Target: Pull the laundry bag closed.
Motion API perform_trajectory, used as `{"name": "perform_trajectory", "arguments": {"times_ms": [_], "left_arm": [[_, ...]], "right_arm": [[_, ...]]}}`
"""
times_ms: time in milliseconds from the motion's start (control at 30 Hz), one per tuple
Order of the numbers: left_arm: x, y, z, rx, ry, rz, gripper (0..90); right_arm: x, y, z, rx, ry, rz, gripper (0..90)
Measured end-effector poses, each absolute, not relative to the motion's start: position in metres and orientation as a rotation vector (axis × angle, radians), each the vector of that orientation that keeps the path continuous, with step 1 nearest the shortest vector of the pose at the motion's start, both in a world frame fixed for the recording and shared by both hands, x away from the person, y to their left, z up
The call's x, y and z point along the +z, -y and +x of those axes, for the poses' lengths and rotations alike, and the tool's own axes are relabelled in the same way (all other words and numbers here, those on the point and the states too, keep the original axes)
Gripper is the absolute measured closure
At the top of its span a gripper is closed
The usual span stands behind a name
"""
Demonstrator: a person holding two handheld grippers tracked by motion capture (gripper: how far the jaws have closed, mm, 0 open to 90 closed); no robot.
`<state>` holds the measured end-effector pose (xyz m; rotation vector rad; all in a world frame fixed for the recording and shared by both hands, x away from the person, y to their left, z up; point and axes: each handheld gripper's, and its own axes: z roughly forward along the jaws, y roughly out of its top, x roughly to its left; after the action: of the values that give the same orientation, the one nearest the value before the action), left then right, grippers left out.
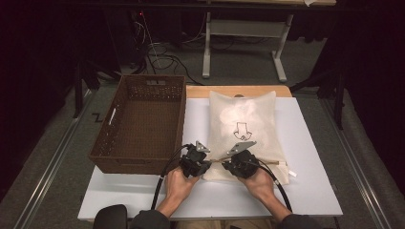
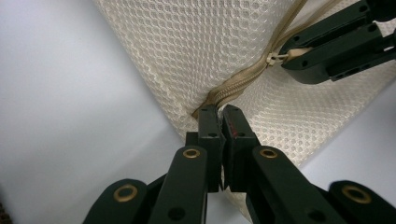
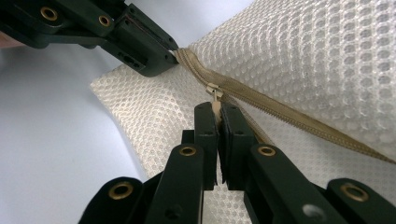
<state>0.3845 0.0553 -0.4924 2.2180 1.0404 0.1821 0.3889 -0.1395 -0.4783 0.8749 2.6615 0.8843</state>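
Observation:
A cream mesh bag [image 1: 243, 124] with a black drawing on it lies on the white table [image 1: 310, 191], its tan zipper [image 2: 238, 84] running along the near edge. My left gripper [image 2: 220, 112] is shut on the zipper's end at the bag's corner [image 3: 180, 53]. My right gripper [image 3: 217, 109] is shut on the zipper pull [image 3: 215, 95], a short way along the zipper from the left one. In the high view the left gripper [image 1: 208, 164] and right gripper [image 1: 224, 164] face each other at the bag's near left corner.
A brown wicker basket [image 1: 143, 157] stands on the table's left part, right beside the left gripper. A wooden board [image 1: 200, 91] shows behind the bag. Bare table runs along the near edge and to the bag's right. Cables and a table frame [image 1: 243, 28] lie on the floor beyond.

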Motion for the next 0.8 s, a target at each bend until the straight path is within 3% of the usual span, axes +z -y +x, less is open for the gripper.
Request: {"name": "perform_trajectory", "arguments": {"times_ms": [367,800], "left_arm": [[-0.4961,-0.0519,0.3825,0.236,-0.987,2.247,85.6],[-0.4972,-0.0514,0.3828,0.212,-1.031,2.237,87.3]], "right_arm": [[-0.4788,0.1425,0.3887,0.857,-2.675,0.902,87.7],[-0.4802,0.144,0.3895,0.834,-2.673,0.89,87.8]]}}
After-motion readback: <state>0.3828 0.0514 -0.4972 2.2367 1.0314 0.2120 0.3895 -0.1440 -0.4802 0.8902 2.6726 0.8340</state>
